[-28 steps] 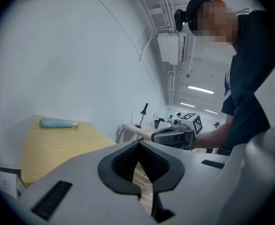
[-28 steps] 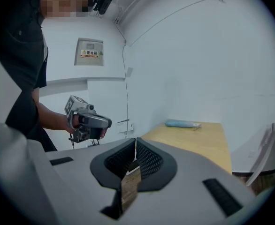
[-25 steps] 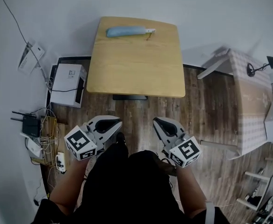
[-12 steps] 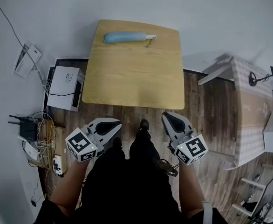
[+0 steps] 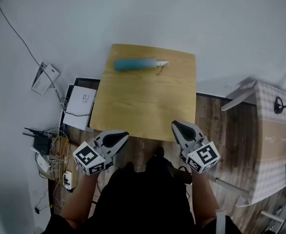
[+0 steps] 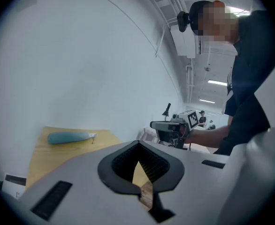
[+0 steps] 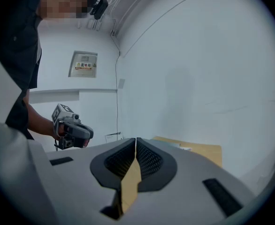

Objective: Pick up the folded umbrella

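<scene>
A folded light-blue umbrella point(image 5: 135, 64) with a white handle end lies near the far edge of the wooden table point(image 5: 143, 101); the left gripper view shows the umbrella point(image 6: 68, 137) at far left. My left gripper point(image 5: 121, 138) hovers at the table's near left corner, jaws shut and empty. My right gripper point(image 5: 178, 126) hangs at the near right edge, also shut with nothing in it. Both stay well short of the umbrella. In the left gripper view the right gripper point(image 6: 168, 125) appears across from it; the right gripper view shows the left gripper point(image 7: 72, 131).
A white box point(image 5: 80, 101) and a tangle of cables with a router point(image 5: 43, 143) sit on the floor left of the table. A second table with a checked cloth point(image 5: 275, 130) stands at right. White wall lies beyond the table.
Both grippers and the person have moved forward toward the table; the grippers now reach its near edge. The umbrella has not moved.
</scene>
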Demonstrator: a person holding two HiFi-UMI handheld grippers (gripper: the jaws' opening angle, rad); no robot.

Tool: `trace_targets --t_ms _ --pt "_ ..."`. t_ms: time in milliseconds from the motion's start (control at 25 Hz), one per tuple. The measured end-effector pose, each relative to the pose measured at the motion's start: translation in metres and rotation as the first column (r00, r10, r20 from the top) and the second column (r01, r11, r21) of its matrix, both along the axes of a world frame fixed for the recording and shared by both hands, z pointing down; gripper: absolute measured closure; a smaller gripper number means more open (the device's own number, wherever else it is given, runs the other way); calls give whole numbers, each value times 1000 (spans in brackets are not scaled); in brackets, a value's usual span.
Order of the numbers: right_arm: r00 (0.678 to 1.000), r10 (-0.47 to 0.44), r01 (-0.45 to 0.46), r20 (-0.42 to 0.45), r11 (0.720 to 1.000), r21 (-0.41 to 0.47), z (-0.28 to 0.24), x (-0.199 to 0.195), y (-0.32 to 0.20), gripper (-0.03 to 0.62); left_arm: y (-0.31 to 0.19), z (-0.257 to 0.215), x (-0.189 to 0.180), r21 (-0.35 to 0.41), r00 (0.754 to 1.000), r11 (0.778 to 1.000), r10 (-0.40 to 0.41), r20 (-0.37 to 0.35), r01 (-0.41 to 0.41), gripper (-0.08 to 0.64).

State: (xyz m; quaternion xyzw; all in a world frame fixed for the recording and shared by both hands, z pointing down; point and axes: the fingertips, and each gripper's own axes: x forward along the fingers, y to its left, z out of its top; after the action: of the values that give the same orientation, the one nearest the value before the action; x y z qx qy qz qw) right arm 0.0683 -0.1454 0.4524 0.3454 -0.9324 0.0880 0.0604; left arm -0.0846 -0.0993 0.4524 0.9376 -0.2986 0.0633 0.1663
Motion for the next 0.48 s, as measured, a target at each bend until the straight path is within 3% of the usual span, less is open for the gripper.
trace_targets --t_ms 200,480 --pt "995 -86 88 55 996 -25 -5 22 -30 571 -26 -22 29 27 997 997 -69 41 68 549" --pt "980 -176 183 89 980 -75 18 20 -43 572 -30 -4 51 3 990 996 -93 109 93 548"
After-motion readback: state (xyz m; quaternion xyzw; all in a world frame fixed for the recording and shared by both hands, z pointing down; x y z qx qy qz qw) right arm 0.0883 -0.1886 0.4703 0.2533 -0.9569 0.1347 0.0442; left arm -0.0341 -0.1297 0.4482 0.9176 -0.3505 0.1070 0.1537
